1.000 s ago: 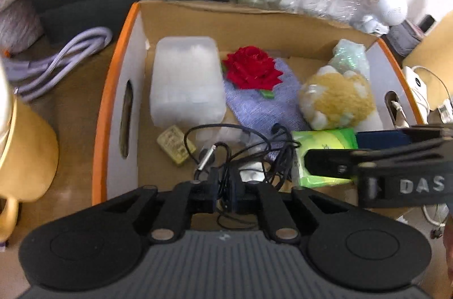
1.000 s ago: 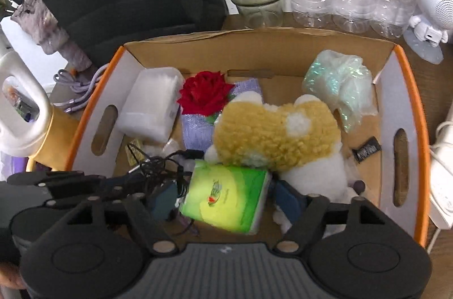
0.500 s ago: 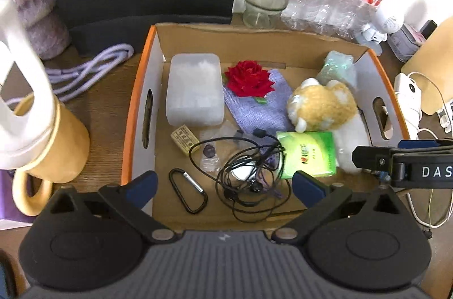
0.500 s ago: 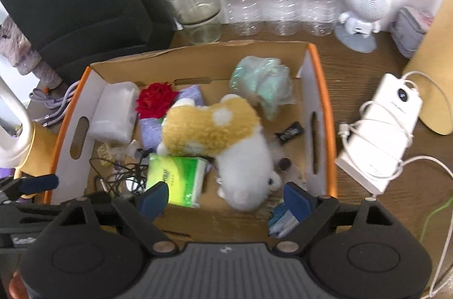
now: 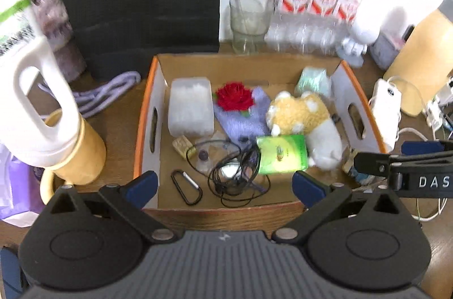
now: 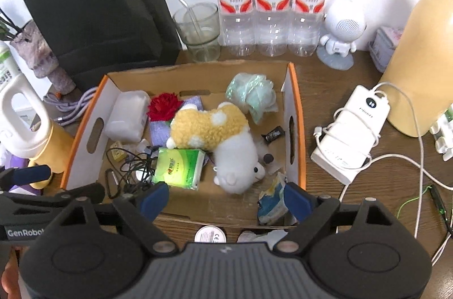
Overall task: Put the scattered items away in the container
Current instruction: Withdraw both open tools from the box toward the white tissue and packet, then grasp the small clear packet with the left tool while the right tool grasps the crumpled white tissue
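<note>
Both tools hang above the near edge of the cardboard box point(image 6: 294, 112) with nothing in them: the left hand-held gripper point(image 5: 225, 187) has its jaws spread wide, and so does the right hand-held gripper point(image 6: 226, 198). Ahead of them the box already holds the plush toy point(image 6: 218, 135), the green tissue pack point(image 6: 178, 166), the tangled black earphones point(image 5: 235, 174), the carabiner point(image 5: 187, 187), a red rose point(image 5: 235, 99) and a clear plastic tub point(image 5: 191, 106).

What looks left to tidy lies close under the right tool – a round white disc point(image 6: 210, 235) and a crumpled white scrap point(image 6: 262, 236) on the desk point(image 6: 325, 81), just outside the box's near wall. A blue-and-yellow wrapper point(image 6: 270, 202) sits by the right fingertip; whether it is inside the box is hard to tell.

For a clean pick, I would drop the right tool straight down over 1 item, keep the jaws wide until they straddle it, and close low against the desk – the disc is flat and may slip.
</note>
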